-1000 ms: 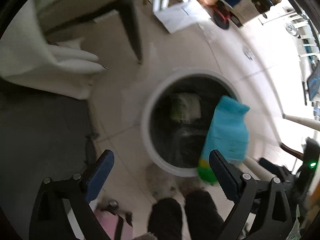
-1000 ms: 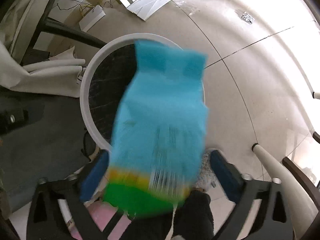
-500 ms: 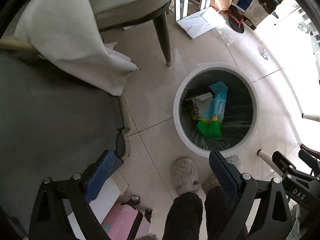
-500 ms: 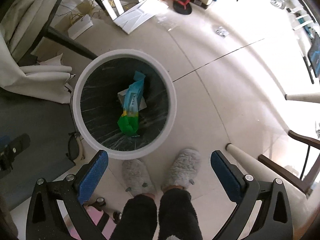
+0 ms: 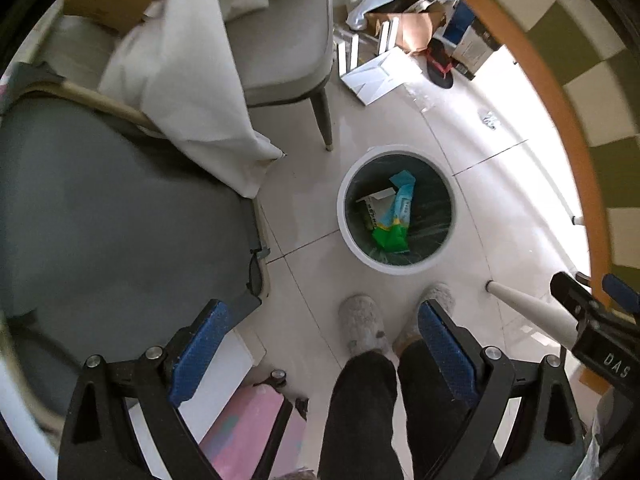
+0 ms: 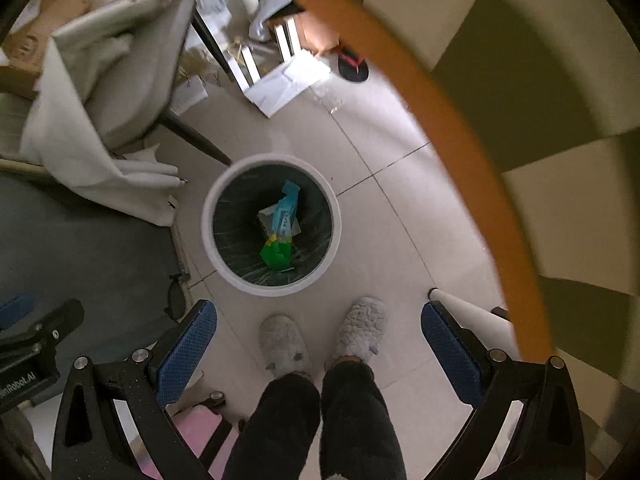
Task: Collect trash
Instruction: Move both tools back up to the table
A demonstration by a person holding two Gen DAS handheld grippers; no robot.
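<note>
Glossy floor tiles (image 5: 400, 128), fuzzy slippers (image 6: 283, 345) (cloth), shiny plastic wrapper (image 5: 396, 224)

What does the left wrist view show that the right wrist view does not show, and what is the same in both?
Only the left wrist view shows the chair's padded seat from above and the other gripper at the right edge.

Only the right wrist view shows the other gripper at the left edge and the glasses on the floor.

Both show the white bin with the blue-green packet inside, two grey slippers, the white cloth, and jaws wide open, holding nothing.
</note>
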